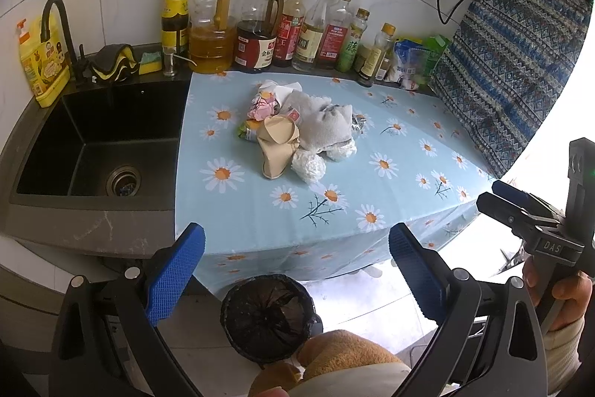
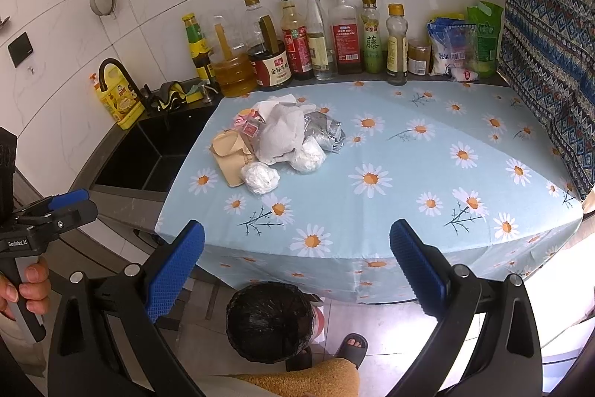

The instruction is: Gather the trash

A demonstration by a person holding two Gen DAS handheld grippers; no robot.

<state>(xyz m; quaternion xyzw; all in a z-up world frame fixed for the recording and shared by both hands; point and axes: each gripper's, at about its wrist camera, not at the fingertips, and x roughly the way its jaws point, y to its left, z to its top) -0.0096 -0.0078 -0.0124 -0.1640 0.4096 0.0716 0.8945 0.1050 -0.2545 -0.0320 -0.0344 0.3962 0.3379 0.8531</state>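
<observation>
1. The trash pile (image 1: 297,133) lies on the tabletop (image 1: 390,173) toward the sink (image 1: 100,140) side: a tan paper bag (image 1: 277,146), a white cloth (image 1: 323,125), two crumpled plastic balls (image 1: 308,166).
2. A black-lined bin (image 2: 269,319) stands on the floor below the tabletop's front edge.
3. Left gripper (image 1: 296,266) and right gripper (image 2: 297,266) both hover before that edge, jaws wide apart, holding nothing.
4. Bottles (image 2: 316,36) line the wall.
</observation>
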